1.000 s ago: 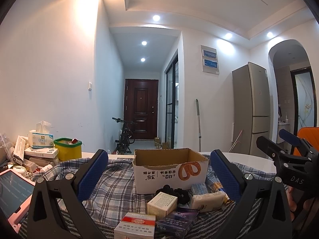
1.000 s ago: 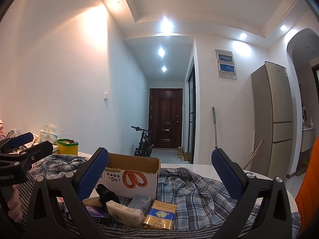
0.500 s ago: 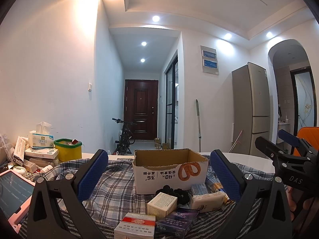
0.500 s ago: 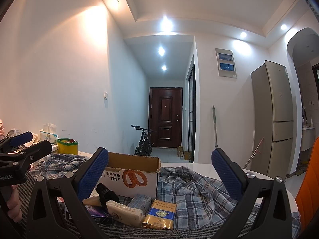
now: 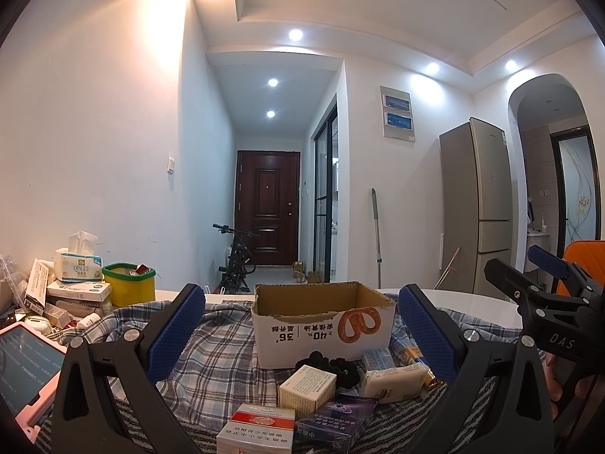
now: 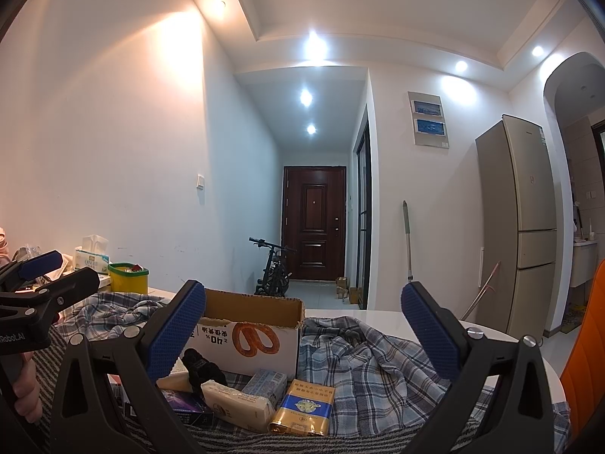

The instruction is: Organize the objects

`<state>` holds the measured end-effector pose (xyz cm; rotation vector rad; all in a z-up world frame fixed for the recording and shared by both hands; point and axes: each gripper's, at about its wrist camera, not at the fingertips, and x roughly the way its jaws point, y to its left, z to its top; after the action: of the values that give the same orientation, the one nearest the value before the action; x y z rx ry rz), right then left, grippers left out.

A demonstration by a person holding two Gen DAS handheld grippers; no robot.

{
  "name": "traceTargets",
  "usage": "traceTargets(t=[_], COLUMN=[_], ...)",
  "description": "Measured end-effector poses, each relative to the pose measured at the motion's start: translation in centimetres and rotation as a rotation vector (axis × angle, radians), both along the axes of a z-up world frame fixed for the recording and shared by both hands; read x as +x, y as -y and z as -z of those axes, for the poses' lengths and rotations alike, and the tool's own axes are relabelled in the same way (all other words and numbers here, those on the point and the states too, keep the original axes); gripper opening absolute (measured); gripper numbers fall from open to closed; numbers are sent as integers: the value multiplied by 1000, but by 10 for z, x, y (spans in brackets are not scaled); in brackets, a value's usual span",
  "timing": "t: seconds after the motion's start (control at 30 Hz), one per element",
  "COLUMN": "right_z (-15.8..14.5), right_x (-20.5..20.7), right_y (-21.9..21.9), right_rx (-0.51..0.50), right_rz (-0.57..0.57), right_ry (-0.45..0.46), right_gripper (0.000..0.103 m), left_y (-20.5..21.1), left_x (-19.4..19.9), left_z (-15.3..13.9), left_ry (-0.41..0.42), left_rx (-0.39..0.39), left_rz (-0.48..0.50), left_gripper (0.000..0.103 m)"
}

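Apparently nothing is sorted yet: the left tongs (image 5: pixel 302 325) and right tongs (image 6: pixel 302 321) both gape wide, empty, above the clutter. Just ahead on the plaid cloth (image 5: pixel 223 359) lie the cigarette packs (image 5: pixel 257 425), a soap bar (image 6: pixel 238 403) and a black scrunchie (image 5: pixel 332 365), all outside the seemingly empty cardboard box (image 5: pixel 321 329) on the bench (image 5: pixel 472 302).

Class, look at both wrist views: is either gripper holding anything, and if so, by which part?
Nothing is held. The left gripper and right gripper both stand wide open above the small packs, short of the cardboard box.
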<state>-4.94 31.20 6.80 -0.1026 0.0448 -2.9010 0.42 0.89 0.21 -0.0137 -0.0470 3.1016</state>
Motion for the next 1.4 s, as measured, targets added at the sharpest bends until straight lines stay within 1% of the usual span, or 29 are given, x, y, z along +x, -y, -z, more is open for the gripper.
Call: traceTargets(t=[1.07, 1.13, 1.2, 1.27, 1.3, 1.37, 1.4], right_z=[1, 0, -3, -5, -6, -8, -12], right_x=[-1, -1, 0, 9, 20, 40, 48], right_y=[-3, -2, -2, 0, 0, 0, 1], right_rx=[-13, -11, -8, -7, -15, -40, -40], right_rz=[-3, -9, -5, 46, 81, 136, 144], right_ry=[2, 1, 4, -22, -60, -126, -132], right_gripper=[103, 103, 103, 103, 103, 103, 103], left_y=[1, 3, 7, 14, 15, 13, 12], left_x=[0, 1, 6, 18, 23, 36, 43], left_z=[2, 2, 0, -2, -4, -7, -6], left_ry=[-1, -1, 32, 62, 71, 97, 107], left_rx=[-3, 6, 35, 56, 46, -8, -35], left_rz=[1, 13, 33, 52, 69, 70, 41], left_gripper=[103, 103, 103, 103, 103, 103, 103])
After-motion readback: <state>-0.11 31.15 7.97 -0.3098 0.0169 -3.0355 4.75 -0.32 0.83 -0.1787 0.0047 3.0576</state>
